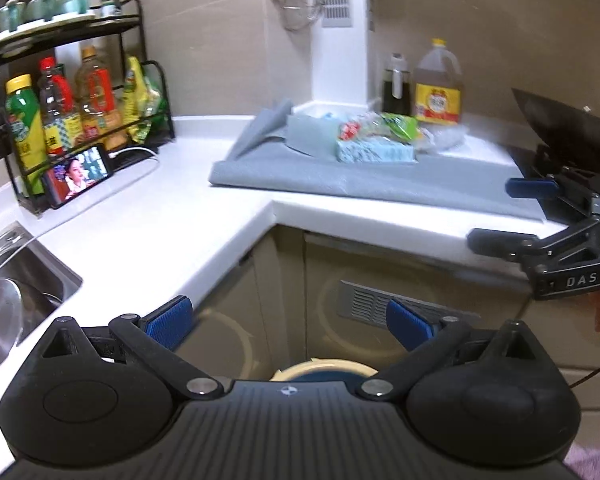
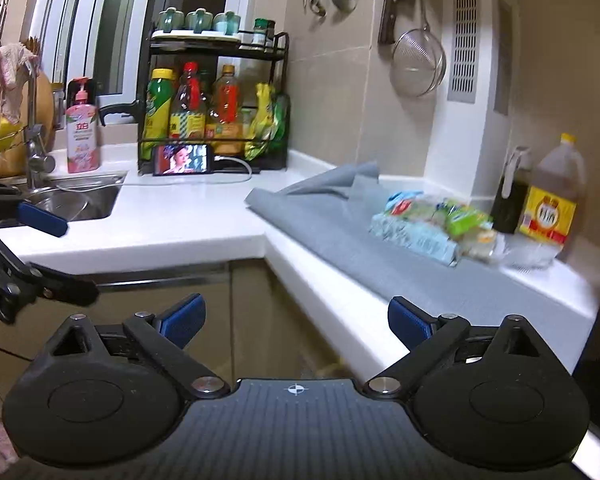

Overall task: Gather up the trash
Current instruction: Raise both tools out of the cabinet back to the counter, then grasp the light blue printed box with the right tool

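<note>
A heap of trash (image 1: 376, 136) (image 2: 432, 224), made of crumpled plastic wrappers and a pale blue packet, lies on a grey mat (image 1: 320, 180) (image 2: 332, 248) at the back of the white counter. My left gripper (image 1: 290, 322) hangs open in front of the counter's inner corner, with nothing between its blue pads. A cream-rimmed round container (image 1: 320, 370) shows just below it. My right gripper (image 2: 298, 320) is open too and empty, short of the counter edge and well apart from the trash. Each gripper appears in the other's view: the right gripper (image 1: 508, 214) and the left gripper (image 2: 56, 252).
A black rack of bottles (image 1: 80, 100) (image 2: 216, 108) stands in the corner with a lit phone (image 1: 80, 176) (image 2: 182, 160) leaning against it. A steel sink (image 1: 16, 280) (image 2: 80, 200) is on the left. An oil jug (image 1: 438, 88) (image 2: 552, 196) and a dark bottle (image 2: 510, 196) stand behind the trash.
</note>
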`<move>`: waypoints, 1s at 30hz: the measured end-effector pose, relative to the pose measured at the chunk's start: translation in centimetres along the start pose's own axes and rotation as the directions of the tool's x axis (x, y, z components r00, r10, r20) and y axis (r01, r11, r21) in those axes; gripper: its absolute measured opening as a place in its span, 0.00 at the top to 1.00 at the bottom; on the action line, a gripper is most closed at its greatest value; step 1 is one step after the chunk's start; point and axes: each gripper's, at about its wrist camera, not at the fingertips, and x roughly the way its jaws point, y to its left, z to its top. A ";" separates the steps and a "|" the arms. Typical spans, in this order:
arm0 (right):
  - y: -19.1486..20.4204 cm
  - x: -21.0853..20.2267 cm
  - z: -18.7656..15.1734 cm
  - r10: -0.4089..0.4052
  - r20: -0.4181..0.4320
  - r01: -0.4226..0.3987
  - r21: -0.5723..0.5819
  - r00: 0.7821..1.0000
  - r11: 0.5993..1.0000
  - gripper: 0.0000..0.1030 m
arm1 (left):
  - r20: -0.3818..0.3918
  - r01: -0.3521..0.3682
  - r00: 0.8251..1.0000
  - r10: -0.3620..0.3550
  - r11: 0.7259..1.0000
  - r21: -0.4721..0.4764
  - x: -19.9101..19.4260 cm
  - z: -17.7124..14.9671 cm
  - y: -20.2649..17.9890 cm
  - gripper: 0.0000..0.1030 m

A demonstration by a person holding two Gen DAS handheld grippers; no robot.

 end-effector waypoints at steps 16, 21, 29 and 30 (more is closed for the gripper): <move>-10.5 15.7 5.2 -0.036 -0.112 0.045 0.079 0.993 0.996 0.03 | 0.001 -0.049 0.999 0.049 0.998 -0.051 4.2 5.0 3.0 0.00; -13.7 21.2 5.2 -0.056 -0.185 0.080 0.125 0.981 0.989 0.03 | -0.033 -0.044 0.999 0.042 0.998 -0.045 5.9 5.5 2.8 0.00; -18.1 24.1 3.7 -0.006 -0.226 0.091 0.371 0.974 0.924 0.03 | -0.062 -0.048 0.997 0.047 0.999 -0.021 7.4 5.6 2.4 0.00; -17.9 23.7 3.6 0.031 -0.218 0.053 0.368 0.975 0.928 0.03 | -0.065 -0.045 0.997 0.043 0.999 -0.025 7.6 5.5 2.3 0.00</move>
